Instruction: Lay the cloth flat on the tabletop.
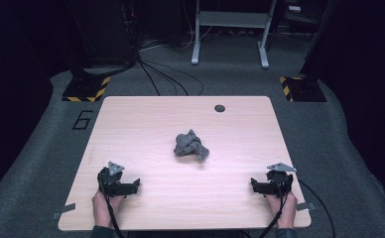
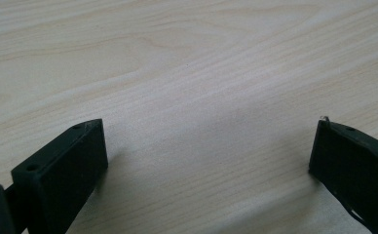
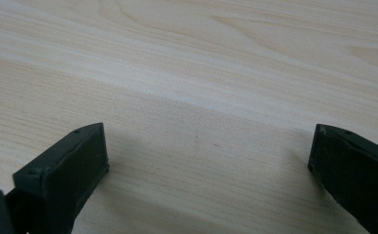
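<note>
Crumpled grey cloth point(image 1: 191, 145) near the middle of the pale wood surface point(image 1: 146, 124), bunched into 1 loose heap with folds and a flap trailing toward 4 o'clock. Well apart from both grippers: left gripper point(image 1: 137, 185) down at 7 o'clock from the cloth, right gripper point(image 1: 253, 184) at 5 o'clock, each resting near the front edge with a hand behind it.

Jaws of both spread wide, nothing between them. In the left gripper view, bare wood grain between the 2 black jaws of the left gripper point(image 2: 209, 139); the same in the right gripper view for the right gripper point(image 3: 209, 141).

Likely handling: soft, light, limp, no stiffness to speak of. Probably sags and unfolds when lifted, so a pinch on 1 fold may drag the rest along or let layers slip free. Not fragile, not slippery on the face of it; a knitted or terry look, though too small to be sure of the weave.

Best hold, by judgement: a raised ridge or an outer corner, not the thick middle of the heap. The trailing flap at 4 o'clock suits the right gripper; the upper peak at 12 o'clock or the 9 o'clock edge suits the left. Thin fabric, so jaws need to close nearly fully to keep a grip.

Small dark round hole point(image 1: 220, 108) in the surface at 1 o'clock from the cloth, clear of any reach path.
</note>
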